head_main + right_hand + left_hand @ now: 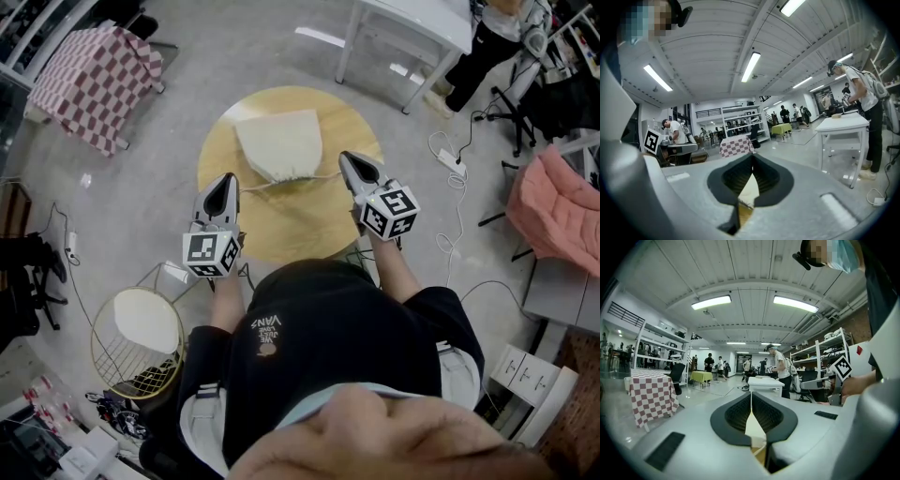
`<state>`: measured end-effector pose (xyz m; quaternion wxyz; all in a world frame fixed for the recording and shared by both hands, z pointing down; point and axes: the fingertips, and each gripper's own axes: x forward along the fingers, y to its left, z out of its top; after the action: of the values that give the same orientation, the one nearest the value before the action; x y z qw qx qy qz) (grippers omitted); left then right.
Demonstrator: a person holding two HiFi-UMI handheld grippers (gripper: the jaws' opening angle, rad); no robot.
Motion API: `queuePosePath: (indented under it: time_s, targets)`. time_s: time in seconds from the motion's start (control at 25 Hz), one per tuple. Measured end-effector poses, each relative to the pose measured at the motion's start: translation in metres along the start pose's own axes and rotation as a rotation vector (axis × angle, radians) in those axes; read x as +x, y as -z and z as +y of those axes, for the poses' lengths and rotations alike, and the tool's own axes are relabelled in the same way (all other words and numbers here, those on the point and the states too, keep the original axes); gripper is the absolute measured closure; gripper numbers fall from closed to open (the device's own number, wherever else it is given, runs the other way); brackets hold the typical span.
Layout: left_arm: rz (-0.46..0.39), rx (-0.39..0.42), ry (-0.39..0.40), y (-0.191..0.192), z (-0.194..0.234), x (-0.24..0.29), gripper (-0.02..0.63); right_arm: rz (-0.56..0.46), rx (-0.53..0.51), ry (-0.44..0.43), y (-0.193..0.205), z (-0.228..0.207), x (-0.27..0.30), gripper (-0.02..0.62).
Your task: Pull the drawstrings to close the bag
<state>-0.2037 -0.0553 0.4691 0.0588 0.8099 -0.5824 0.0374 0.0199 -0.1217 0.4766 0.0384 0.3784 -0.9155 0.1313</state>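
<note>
Left gripper (226, 184), right gripper (348, 161), jaws together

Bright ceiling strip lights (711, 302) glare; fisheye edges bend and darken

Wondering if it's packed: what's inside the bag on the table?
Not visible: the cream bag covers its contents, mouth facing the person. Only the drawstrings show, running out sideways over the round wooden table.

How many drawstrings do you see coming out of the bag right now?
2. The left drawstring runs from the bag mouth to the left gripper, which is shut. The right drawstring runs to the right gripper, also shut. Any cord inside the hem is hidden.
</note>
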Motion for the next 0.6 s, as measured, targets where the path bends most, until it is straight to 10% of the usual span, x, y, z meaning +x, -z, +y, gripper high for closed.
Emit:
queuePosePath:
  time_s: [0.6]
  targets:
    - [-0.044, 0.004, 0.049, -0.016, -0.011, -0.003, 0.592, -0.041, -0.048, -0.073, -0.026, 0.032, -0.003, 0.598]
